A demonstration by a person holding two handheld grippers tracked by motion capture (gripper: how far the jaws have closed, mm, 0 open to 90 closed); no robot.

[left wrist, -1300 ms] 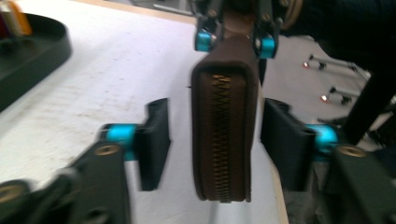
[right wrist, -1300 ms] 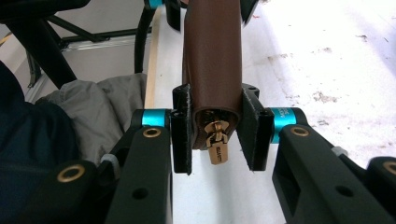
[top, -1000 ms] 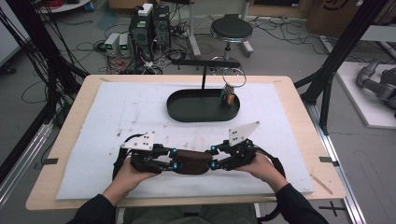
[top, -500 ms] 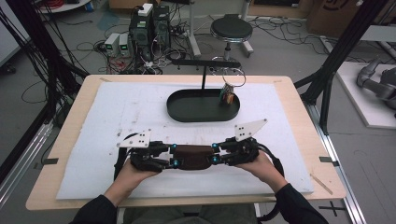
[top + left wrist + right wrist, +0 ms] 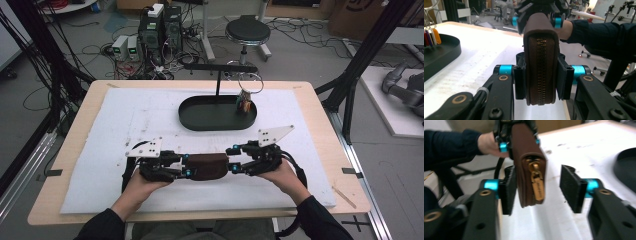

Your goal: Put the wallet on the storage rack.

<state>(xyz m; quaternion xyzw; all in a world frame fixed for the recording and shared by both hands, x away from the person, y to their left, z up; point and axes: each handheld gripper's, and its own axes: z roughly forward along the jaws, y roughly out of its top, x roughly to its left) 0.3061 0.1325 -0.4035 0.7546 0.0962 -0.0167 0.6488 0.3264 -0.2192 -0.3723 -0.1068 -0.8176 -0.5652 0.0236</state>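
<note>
Your left gripper [image 5: 540, 82] clamps one end of the brown zip wallet [image 5: 207, 166], held level just above the white mat [image 5: 125, 120] near the table's front edge; keep that grip firm. Your right gripper [image 5: 541, 187] has just been opening, one pad off the wallet; centre on the gold zip pull [image 5: 537, 185] before closing, so it doesn't slip.

Dark brown zip wallet [image 5: 206, 166] with a brass-gold zipper and gold pull; black tongs [image 5: 180, 167] at its left end and black tongs [image 5: 235, 159] at its right, both with turquoise pins. White mat [image 5: 100, 150] on the pale wood worktop [image 5: 80, 107]; black oval tray [image 5: 210, 117] far.
</note>
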